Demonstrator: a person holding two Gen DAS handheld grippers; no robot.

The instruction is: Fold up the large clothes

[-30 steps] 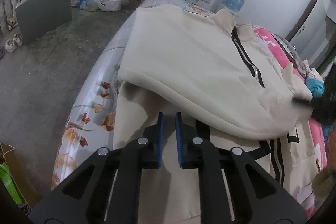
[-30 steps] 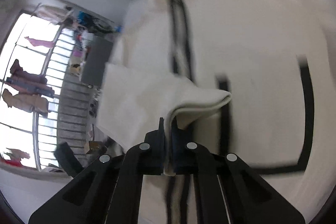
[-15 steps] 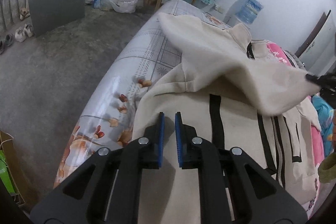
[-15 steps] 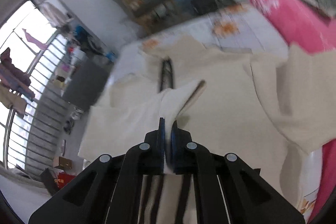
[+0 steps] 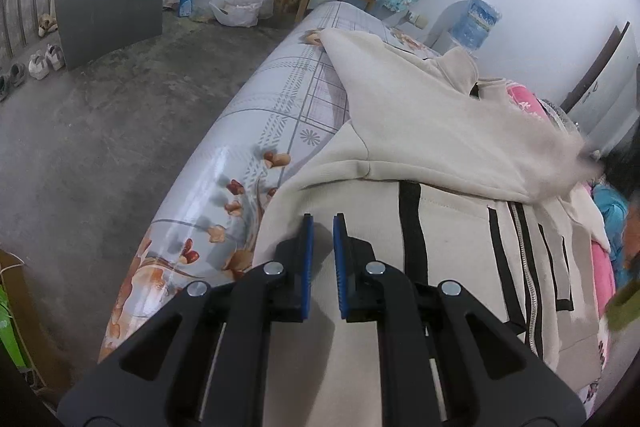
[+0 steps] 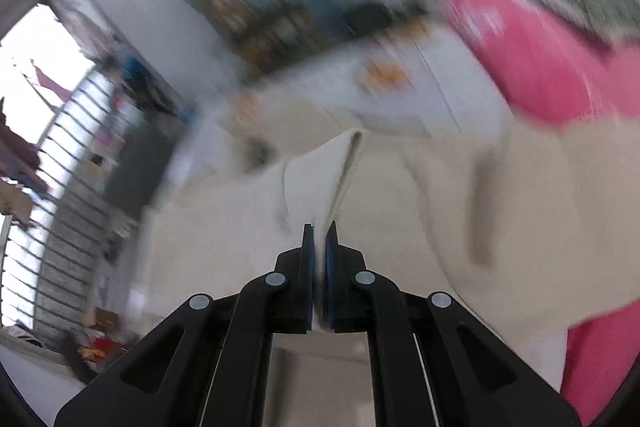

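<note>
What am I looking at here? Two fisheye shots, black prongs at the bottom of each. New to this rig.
No robot: a person holds a two-finger gripper in each hand, with a camera on each looking along its fingers. The left view shows the left gripper above a cream jacket spread on a floral-covered bed; a narrow gap shows between its fingers, nothing in it. The blurred right view shows the right gripper shut on a fold of the jacket. In the left view that lifted part stretches off to the right.

Each hand-held gripper (image 5: 321, 221) is black; blue pads (image 5: 307, 259); silver screws (image 5: 273, 268).
</note>
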